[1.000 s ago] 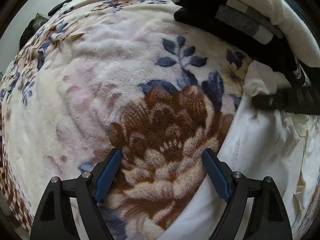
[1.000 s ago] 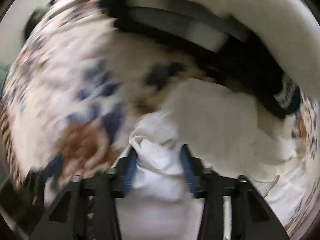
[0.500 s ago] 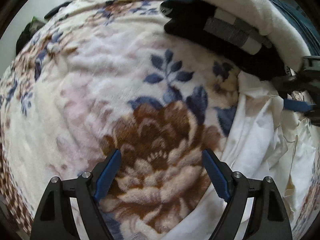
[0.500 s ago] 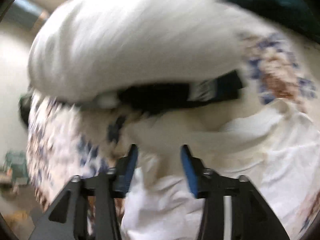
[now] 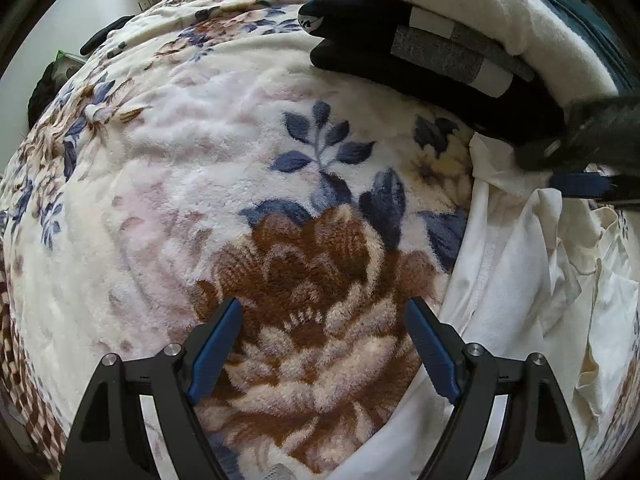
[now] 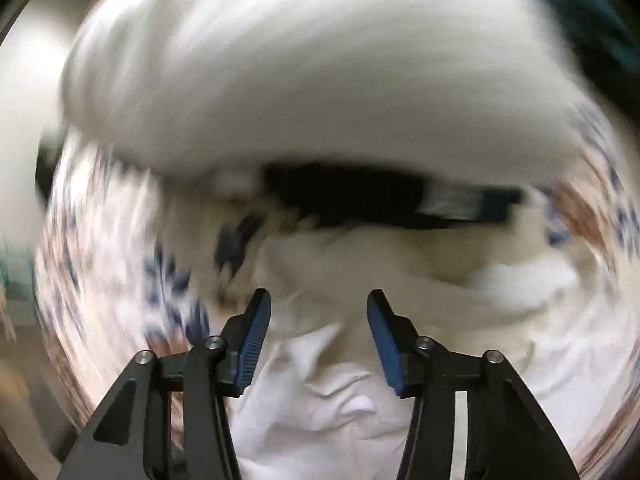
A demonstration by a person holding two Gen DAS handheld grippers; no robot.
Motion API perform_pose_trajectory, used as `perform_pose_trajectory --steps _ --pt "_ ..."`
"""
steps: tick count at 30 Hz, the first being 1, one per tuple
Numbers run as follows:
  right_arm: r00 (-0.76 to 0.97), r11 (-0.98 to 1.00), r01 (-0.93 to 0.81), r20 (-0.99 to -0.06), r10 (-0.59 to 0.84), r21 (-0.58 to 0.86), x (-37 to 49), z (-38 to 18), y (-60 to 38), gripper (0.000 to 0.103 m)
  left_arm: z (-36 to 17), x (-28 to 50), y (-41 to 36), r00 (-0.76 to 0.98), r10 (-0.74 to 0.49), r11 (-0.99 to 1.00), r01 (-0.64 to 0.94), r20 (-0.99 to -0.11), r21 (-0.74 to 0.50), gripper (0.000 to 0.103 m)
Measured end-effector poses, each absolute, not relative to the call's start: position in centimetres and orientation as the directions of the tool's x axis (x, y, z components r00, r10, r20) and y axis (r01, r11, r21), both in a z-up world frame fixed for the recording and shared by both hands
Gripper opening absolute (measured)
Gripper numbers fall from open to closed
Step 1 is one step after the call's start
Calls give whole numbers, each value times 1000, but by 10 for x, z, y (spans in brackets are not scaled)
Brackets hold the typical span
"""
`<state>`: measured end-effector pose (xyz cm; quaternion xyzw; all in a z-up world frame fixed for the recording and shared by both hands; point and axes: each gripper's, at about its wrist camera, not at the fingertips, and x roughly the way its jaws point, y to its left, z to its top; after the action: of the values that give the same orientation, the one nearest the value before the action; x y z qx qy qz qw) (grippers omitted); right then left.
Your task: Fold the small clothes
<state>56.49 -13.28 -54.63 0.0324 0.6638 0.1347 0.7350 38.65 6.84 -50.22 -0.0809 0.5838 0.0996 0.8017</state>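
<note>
A plush floral blanket in cream, brown and blue fills the frame, with the crumpled white cotton garment at lower right below stacked folded clothes. The left gripper hangs released over the blanket. The right gripper, jaws just opened, hangs over the white garment without gripping it.

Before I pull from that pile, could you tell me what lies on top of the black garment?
A cream garment lies on the black garment, covering its far side; what lies beneath the pile is hidden.
</note>
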Motion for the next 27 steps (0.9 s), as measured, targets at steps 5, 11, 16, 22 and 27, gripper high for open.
perform_pose_trajectory --steps 5,11,16,22,27 --pt "80 970 -230 -992 102 81 571 -570 -108 13 -499 387 66 305 62 971 -238 -950 -13 83" --pt "197 972 81 -959 203 222 573 -529 -166 34 -492 394 62 323 21 972 -228 -946 -56 83" --pt "134 936 178 -950 282 302 546 -526 -218 41 -500 419 56 314 -70 973 -188 -947 -135 83" --pt "-27 888 281 -922 385 363 501 -600 -218 41 -499 444 61 330 -27 981 -171 -944 -88 83" --pt "87 874 307 -926 368 376 490 -609 -217 3 -490 442 73 339 22 986 -165 -940 -36 83"
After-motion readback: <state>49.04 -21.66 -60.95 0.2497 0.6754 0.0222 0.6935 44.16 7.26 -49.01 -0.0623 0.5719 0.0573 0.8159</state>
